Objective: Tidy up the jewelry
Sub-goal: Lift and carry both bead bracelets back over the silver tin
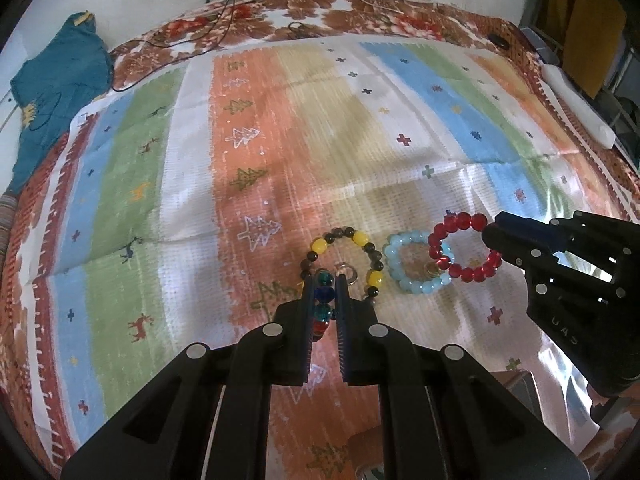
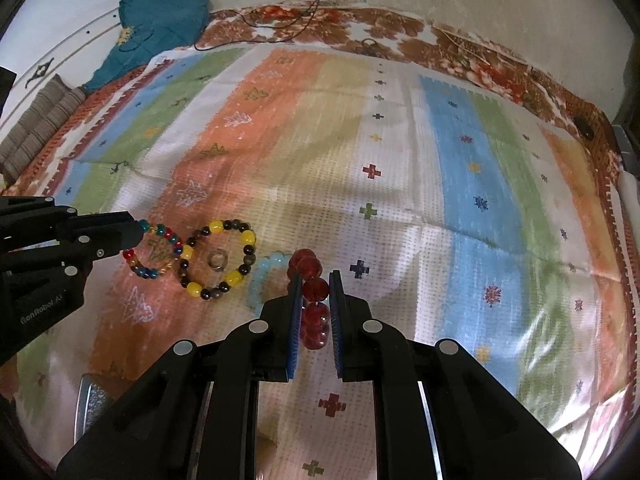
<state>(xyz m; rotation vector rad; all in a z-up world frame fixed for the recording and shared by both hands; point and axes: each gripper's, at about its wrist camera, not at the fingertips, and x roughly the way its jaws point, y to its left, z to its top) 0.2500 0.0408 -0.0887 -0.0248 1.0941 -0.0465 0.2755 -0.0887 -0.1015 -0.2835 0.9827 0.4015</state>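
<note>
Left tongs grip multicolour bracelet, right tongs grip red bracelet; mid-sort, next needs clear spots on mat.

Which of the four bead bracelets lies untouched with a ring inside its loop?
The yellow-and-dark bracelet: neither gripper touches it, and a clear ring sits inside its loop.
</note>
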